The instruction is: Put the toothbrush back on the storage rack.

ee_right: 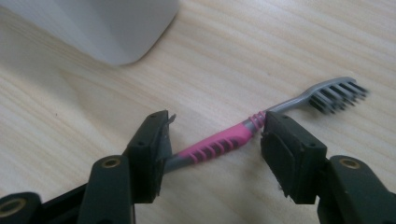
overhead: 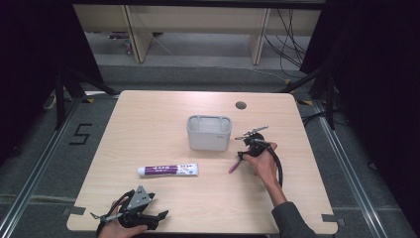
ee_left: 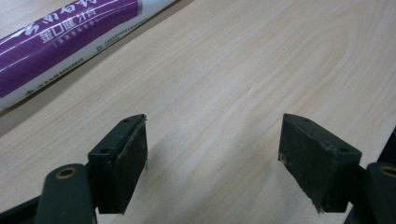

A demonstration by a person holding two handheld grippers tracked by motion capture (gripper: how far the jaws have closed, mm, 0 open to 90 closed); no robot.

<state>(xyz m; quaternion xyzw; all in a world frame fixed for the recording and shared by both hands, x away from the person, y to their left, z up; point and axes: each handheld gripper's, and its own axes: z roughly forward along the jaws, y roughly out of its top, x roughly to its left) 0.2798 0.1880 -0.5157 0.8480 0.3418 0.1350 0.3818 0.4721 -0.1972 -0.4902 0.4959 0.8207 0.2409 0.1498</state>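
Observation:
A pink and grey toothbrush lies flat on the wooden table, to the right of a pale grey tub. My right gripper is down over it, open. The handle runs slantwise between the two jaws, and its bristle head pokes out past the right jaw. A white and purple toothpaste tube lies left of the middle. My left gripper rests open near the front left edge with bare wood between its jaws.
A round cable hole sits near the table's far edge. Beyond the table are grey floor, wooden furniture legs and loose cables. A floor mark "5" lies to the left.

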